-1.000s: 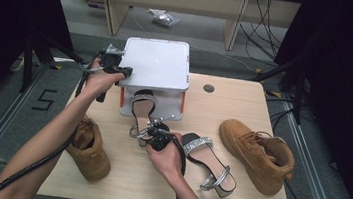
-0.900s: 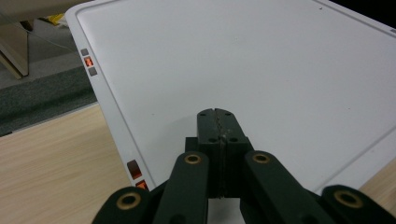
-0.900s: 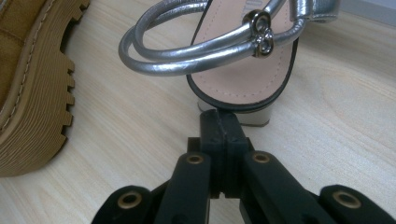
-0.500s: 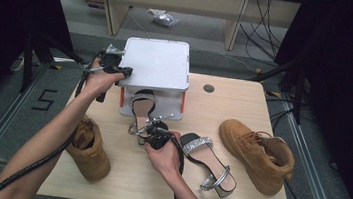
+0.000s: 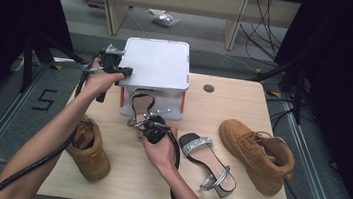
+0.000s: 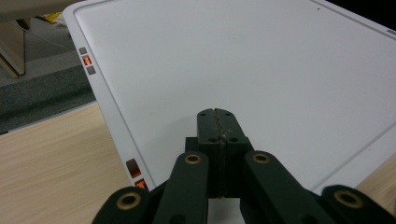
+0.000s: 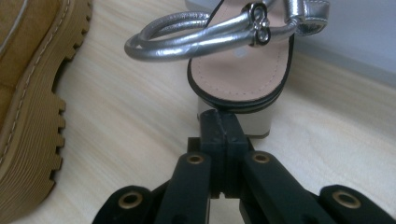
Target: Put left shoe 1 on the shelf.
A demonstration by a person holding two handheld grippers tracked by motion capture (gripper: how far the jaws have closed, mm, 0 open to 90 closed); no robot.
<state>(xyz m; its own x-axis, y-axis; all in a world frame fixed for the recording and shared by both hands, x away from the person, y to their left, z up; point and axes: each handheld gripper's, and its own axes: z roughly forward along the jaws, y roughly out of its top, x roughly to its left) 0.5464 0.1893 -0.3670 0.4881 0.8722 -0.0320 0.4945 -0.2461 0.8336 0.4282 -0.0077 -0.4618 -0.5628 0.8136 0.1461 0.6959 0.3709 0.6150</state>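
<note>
A white box [image 5: 156, 64] with a flat lid [image 6: 243, 56] stands at the back of the wooden table. My left gripper [image 5: 125, 69] is shut, its tips [image 6: 215, 114] lying on the lid near its left edge. A silver strappy sandal [image 5: 141, 103] lies in front of the box with its toe end running into the box's open front. My right gripper [image 5: 144, 124] is shut and empty, its closed tips [image 7: 219, 117] right up against the block heel of that sandal [image 7: 238, 79]. A second silver sandal [image 5: 208, 158] lies on the table to the right of my right hand.
One tan boot [image 5: 256, 154] lies at the right of the table. Another tan boot [image 5: 88, 147] stands near the left front edge, its lugged sole [image 7: 28, 102] close to the left of my right gripper. A round cable hole [image 5: 209, 88] is behind the box's right side.
</note>
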